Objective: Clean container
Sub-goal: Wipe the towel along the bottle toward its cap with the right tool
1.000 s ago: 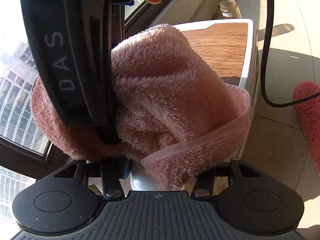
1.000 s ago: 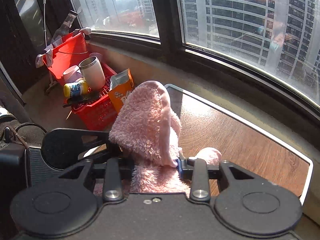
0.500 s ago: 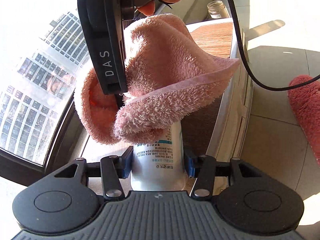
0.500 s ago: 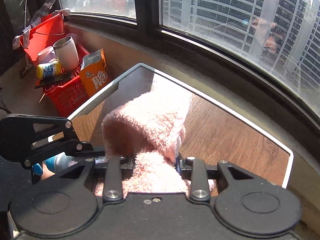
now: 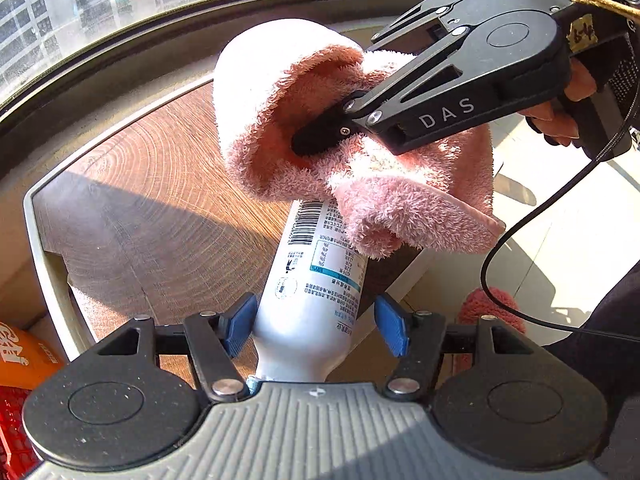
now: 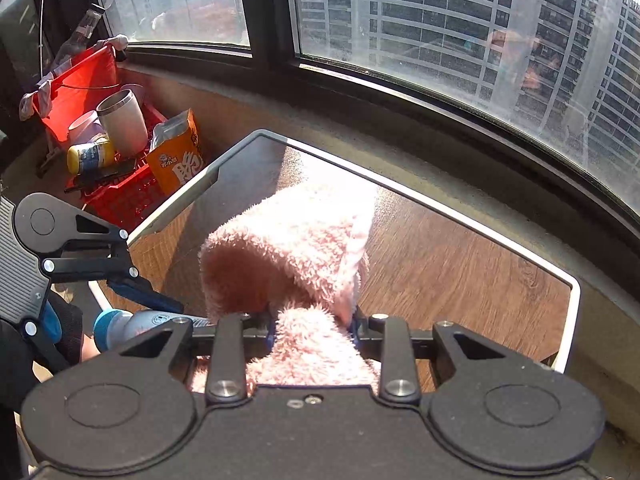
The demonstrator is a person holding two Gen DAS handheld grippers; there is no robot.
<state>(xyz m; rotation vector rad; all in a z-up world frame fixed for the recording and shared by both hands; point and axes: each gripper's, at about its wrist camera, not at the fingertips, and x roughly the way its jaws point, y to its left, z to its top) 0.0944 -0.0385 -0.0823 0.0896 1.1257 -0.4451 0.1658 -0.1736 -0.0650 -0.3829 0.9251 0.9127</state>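
Note:
A white bottle [image 5: 316, 280] with a printed label lies between the blue pads of my left gripper [image 5: 316, 320], which is shut on it near the neck end. The bottle hangs tilted above the wooden table [image 5: 140, 200]. A fluffy pink towel [image 5: 400, 208] is wrapped over its far end. My right gripper [image 5: 316, 136] comes in from the upper right, shut on the towel. In the right wrist view the towel [image 6: 288, 240] bulges between my right gripper's [image 6: 312, 320] pads. The bottle [image 6: 148, 322] with its blue cap and the left gripper [image 6: 132, 280] show at lower left.
The table [image 6: 460, 272] has a white rim and stands against a curved window sill. A red basket [image 6: 112, 196] with a steel cup, a yellow bottle and an orange snack bag [image 6: 176, 160] sits beyond its left end. A black cable [image 5: 520, 232] hangs at right above a red fluffy thing [image 5: 492, 308].
The towel has slid from covering the whole bottle to its far end, baring the label. The right gripper now reaches in from the right instead of from above. The left view has swung toward the window.

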